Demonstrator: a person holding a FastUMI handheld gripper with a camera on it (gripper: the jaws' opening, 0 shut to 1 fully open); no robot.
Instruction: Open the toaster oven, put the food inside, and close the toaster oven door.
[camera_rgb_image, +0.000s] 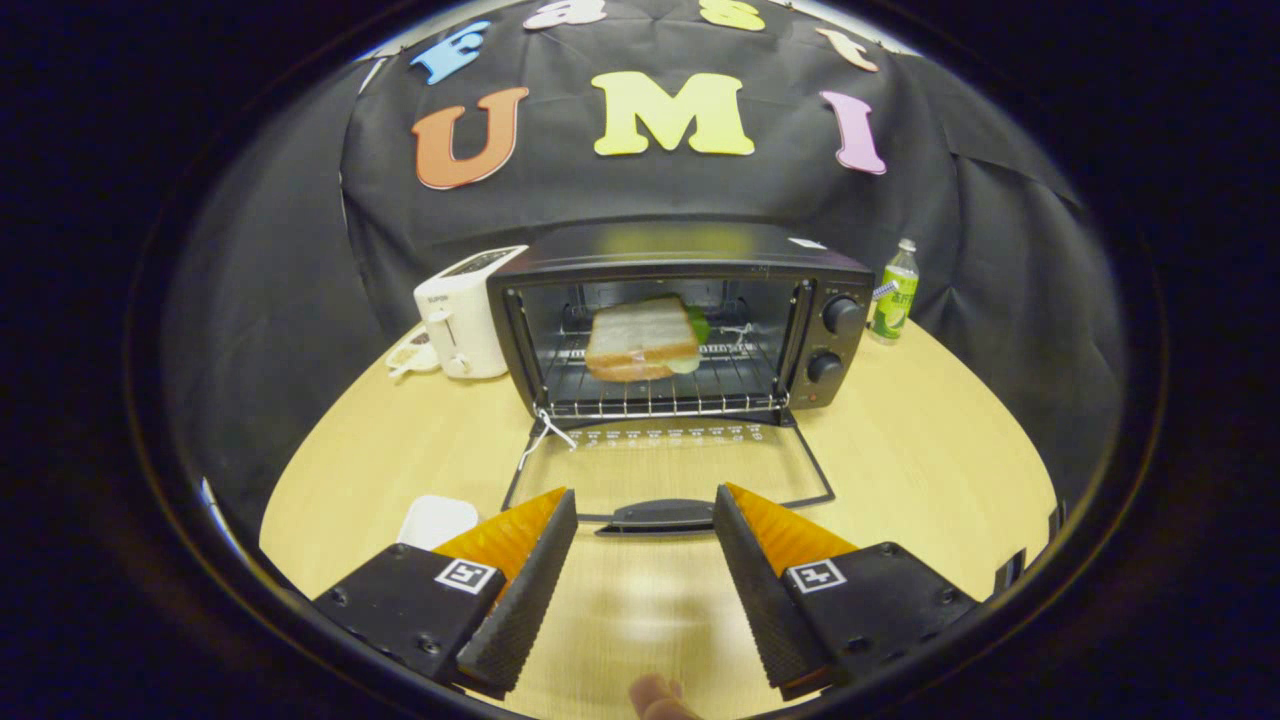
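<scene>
Gripper view: gripper (645, 505) spread wide, holding nothing, fingers apart over the pale wooden round table (930, 450). Just ahead, between the fingertips, the dark handle (660, 514) of the glass door (670, 465), folded down flat. Beyond, black toaster oven (690, 320) standing open, white-bread sandwich (641, 340) on its wire rack. Beside the oven, white pop-up toaster (462, 312) and green-labelled plastic bottle (895, 292). Near one finger, small white dish (437, 520).
</scene>
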